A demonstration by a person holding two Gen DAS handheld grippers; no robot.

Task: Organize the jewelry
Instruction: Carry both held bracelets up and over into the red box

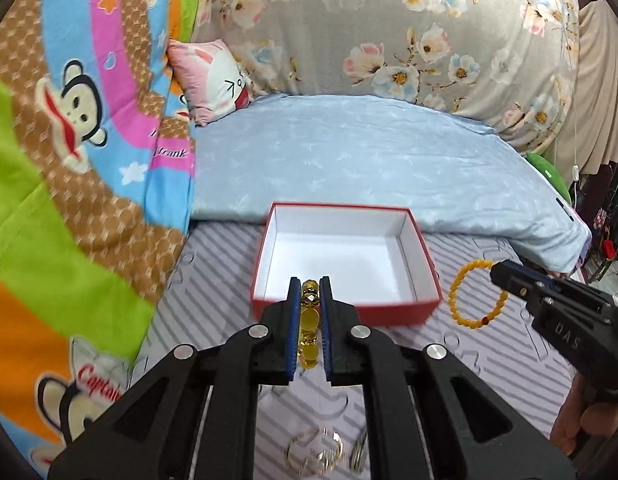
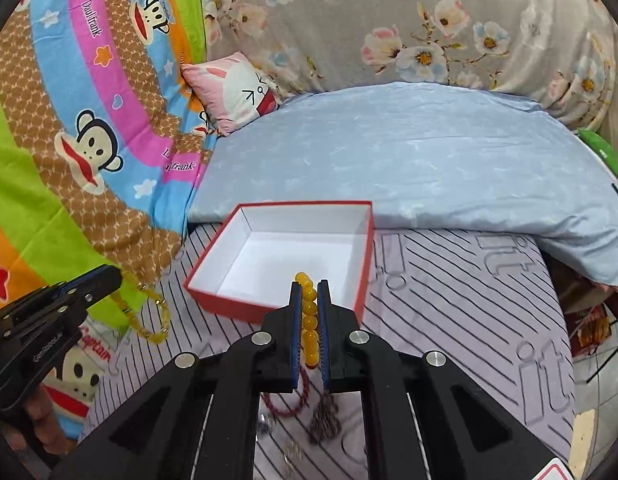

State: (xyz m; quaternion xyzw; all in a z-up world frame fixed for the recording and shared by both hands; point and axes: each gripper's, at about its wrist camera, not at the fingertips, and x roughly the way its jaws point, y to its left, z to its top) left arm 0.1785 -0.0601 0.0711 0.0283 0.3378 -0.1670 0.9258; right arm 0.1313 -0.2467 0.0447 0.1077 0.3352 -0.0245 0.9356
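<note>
On the striped mattress, just near of the folded blue quilt [image 1: 349, 152], sits an open red box [image 1: 425, 300] with a bare white inside. Both grippers hang above its near edge, each carrying a bracelet.

The left gripper [image 1: 309, 292] has its fingers [image 1: 294, 308] pinching a clear yellow faceted-bead bracelet [image 1: 309, 316], which in the right wrist view dangles as a loop off to the left, over the cartoon blanket [image 2: 37, 184]. The right gripper [image 2: 309, 296] has its fingers [image 2: 296, 312] pressed onto an opaque amber round-bead bracelet [image 2: 309, 320]; in the left wrist view that loop hangs to the right of the box, clear of its wall.

The step in hand looks like carrying both bracelets into the box. To do it well, each hanging loop should clear the red rim before the fingers spread, since a loop that drapes over the wall would likely slide outside. Bringing one gripper in at a time would keep the loops from tangling, and lowering until the beads rest on the white floor should stop them bouncing.

More jewelry waits on the mattress below: a gold chain piece [image 1: 315, 454], a dark red cord bracelet [image 2: 287, 400] and a brownish chain [image 2: 325, 416].
</note>
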